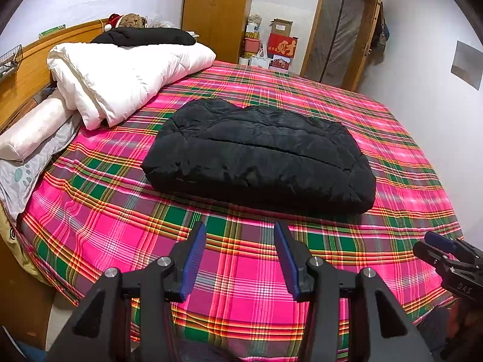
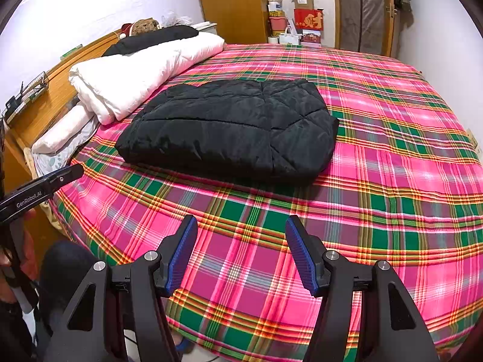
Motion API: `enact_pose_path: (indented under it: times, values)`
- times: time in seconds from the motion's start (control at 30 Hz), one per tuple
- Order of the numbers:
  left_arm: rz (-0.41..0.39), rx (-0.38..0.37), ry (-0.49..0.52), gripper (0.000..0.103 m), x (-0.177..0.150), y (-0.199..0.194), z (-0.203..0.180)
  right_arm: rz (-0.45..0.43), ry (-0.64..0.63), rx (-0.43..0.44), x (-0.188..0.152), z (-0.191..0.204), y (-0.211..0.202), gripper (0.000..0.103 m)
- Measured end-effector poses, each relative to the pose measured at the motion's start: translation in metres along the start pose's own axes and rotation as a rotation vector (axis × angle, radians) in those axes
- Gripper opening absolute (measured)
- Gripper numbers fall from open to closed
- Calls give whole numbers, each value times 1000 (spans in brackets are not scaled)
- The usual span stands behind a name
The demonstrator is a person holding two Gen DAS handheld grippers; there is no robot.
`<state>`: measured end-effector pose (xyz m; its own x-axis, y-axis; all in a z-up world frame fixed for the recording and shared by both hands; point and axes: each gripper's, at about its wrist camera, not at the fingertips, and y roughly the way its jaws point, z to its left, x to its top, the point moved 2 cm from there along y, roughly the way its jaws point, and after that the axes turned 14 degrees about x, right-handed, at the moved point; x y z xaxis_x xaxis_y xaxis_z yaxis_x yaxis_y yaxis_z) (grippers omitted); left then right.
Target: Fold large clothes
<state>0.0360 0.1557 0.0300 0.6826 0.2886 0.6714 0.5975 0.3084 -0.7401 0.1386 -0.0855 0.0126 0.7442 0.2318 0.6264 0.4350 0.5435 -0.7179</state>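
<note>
A black quilted jacket (image 1: pixel 259 154) lies folded into a thick rectangular bundle near the middle of the bed (image 1: pixel 241 286), on its pink plaid sheet, beside a white duvet (image 1: pixel 120 72). It looks soft, puffy and light, with a slick shell (likely to slide and spring open), so a hold is best taken at a thick folded edge or corner. The left tongs (image 1: pixel 240 256) and right tongs (image 2: pixel 241 250) both stand released and empty, hovering over bare sheet near the bed's front edge, apart from the bundle.
</note>
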Motion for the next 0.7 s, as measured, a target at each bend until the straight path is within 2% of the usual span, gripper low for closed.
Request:
enact_pose_path:
  times: [0.5, 0.7]
  values:
    - [-14, 31, -1, 49, 1, -10, -1, -4, 9, 0, 0, 2, -1, 61]
    - [-2, 14, -18, 49, 2, -10, -1, -5, 9, 0, 0, 1, -1, 61]
